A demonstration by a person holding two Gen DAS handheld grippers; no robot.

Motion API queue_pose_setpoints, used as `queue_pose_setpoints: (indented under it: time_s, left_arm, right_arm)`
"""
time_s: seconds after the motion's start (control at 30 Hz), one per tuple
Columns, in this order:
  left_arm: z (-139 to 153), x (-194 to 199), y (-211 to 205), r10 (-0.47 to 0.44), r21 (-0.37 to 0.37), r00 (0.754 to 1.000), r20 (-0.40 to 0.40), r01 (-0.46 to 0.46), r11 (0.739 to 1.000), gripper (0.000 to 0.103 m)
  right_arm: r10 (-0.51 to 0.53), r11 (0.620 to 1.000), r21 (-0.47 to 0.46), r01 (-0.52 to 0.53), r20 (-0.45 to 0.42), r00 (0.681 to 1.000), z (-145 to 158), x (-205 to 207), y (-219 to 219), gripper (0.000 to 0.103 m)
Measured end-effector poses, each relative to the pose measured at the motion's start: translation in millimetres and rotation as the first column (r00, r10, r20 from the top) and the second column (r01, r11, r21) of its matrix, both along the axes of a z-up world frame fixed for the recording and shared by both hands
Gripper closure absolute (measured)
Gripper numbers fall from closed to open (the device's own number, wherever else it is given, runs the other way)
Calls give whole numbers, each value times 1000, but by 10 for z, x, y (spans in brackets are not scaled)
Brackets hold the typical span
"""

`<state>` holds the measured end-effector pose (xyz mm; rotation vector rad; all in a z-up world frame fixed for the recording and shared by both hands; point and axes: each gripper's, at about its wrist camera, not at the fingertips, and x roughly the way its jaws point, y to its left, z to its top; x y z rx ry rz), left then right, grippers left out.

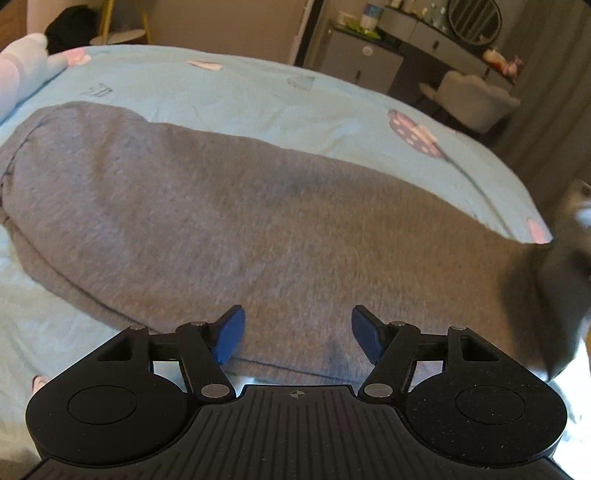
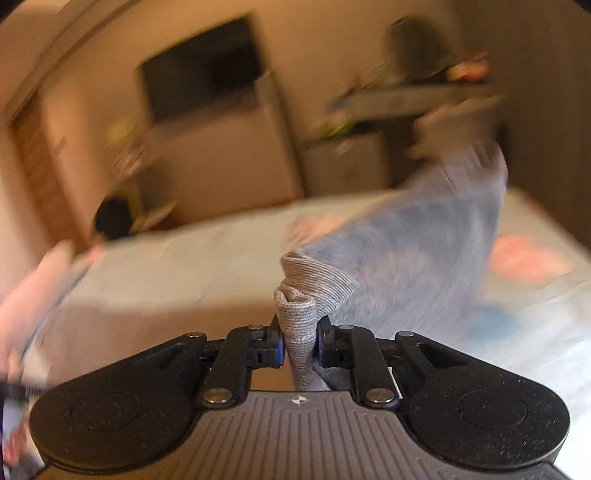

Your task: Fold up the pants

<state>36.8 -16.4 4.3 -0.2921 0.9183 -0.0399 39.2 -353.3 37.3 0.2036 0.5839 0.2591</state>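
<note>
Grey sweatpants (image 1: 221, 221) lie lengthwise across the light blue bed sheet (image 1: 240, 88). Their right end (image 1: 561, 273) is lifted off the bed and blurred. My left gripper (image 1: 297, 321) hovers over the near edge of the pants, open, with nothing pressed between its blue pads (image 1: 231, 336). In the right wrist view my right gripper (image 2: 299, 343) is shut on a bunched ribbed cuff (image 2: 299, 325) of the pants. The rest of that leg (image 2: 406, 251) trails up and to the right above the bed. This view is heavily motion-blurred.
A pink and white pillow (image 1: 18, 74) lies at the bed's far left. Beyond the bed stand a round stool (image 1: 118, 35), a grey dresser (image 1: 369, 59) with a round mirror (image 1: 474, 20), and a pale chair (image 1: 472, 99). The bed's right edge (image 1: 517, 192) drops away.
</note>
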Motion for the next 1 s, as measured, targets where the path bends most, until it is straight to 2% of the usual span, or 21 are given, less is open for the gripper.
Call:
queue_pose_setpoints:
  time_s: [0.07, 0.13, 0.2, 0.23, 0.3, 0.37, 0.43, 0.5, 0.53, 0.57, 0.6, 0.63, 0.77, 0.83, 0.9, 0.97, 1.0]
  left_arm:
    - [6, -31, 56, 1, -18, 1000, -6, -2, 1000, 32]
    - [-10, -48, 83, -4, -22, 1000, -13, 4, 1000, 32]
    - [-20, -48, 72, -18, -21, 1000, -17, 18, 1000, 32]
    - [-25, -41, 49, -30, -20, 999, -17, 30, 999, 32]
    - [-33, -21, -34, -60, -22, 998, -13, 60, 998, 31]
    - [-43, 15, -138, -88, -34, 996, -11, 88, 996, 30]
    - [-61, 77, -278, -121, -68, 993, -7, 120, 990, 29]
    - [-115, 158, -424, -154, -121, 988, -10, 152, 981, 28]
    - [-146, 202, -493, -165, -149, 986, -19, 161, 976, 28]
    - [-185, 255, -557, -173, -178, 984, -33, 165, 970, 28]
    - [-245, 316, -628, -176, -213, 983, -55, 161, 964, 28]
    - [-293, 361, -678, -177, -239, 982, -72, 155, 959, 28]
    - [-483, 540, -814, -163, -360, 979, -119, 111, 926, 28]
    - [-598, 649, -858, -170, -445, 974, -148, 88, 891, 30]
    - [-686, 734, -883, -155, -500, 972, -178, 47, 865, 30]
    - [-718, 788, -903, -170, -567, 971, -169, 45, 823, 33]
    - [-746, 813, -911, -168, -584, 969, -180, 32, 811, 32]
  right_arm:
    - [88, 996, -10, -89, -88, 992, -245, 32, 349, 87]
    - [155, 987, -5, -159, -190, 969, -486, 40, 591, 81]
    - [189, 982, 44, -184, -291, 938, -650, 63, 673, 67]
    - [201, 979, 87, -183, -305, 931, -660, 89, 624, 63]
    - [195, 966, 212, -145, -237, 952, -551, 3, 426, 36]
    - [111, 961, 269, -59, -184, 977, -472, -73, 212, 33]
    - [21, 962, 272, 32, -189, 982, -450, -98, -35, 38]
    - [-55, 956, 268, 119, -237, 970, -547, -102, -264, 64]
    - [-89, 953, 255, 165, -284, 955, -638, -99, -367, 66]
    - [-122, 951, 231, 205, -326, 937, -729, -98, -434, 75]
    - [-150, 952, 203, 229, -342, 928, -810, -127, -491, 93]
    - [-161, 955, 187, 232, -331, 930, -850, -177, -508, 98]
    - [-206, 914, 279, 294, -304, 930, -899, -384, -693, 98]
    - [-208, 891, 332, 309, -307, 929, -969, -458, -768, 98]
    - [-199, 878, 365, 309, -309, 930, -1013, -477, -810, 98]
    - [-194, 870, 385, 309, -309, 931, -971, -472, -792, 97]
    - [-192, 862, 399, 311, -311, 931, -982, -477, -807, 97]
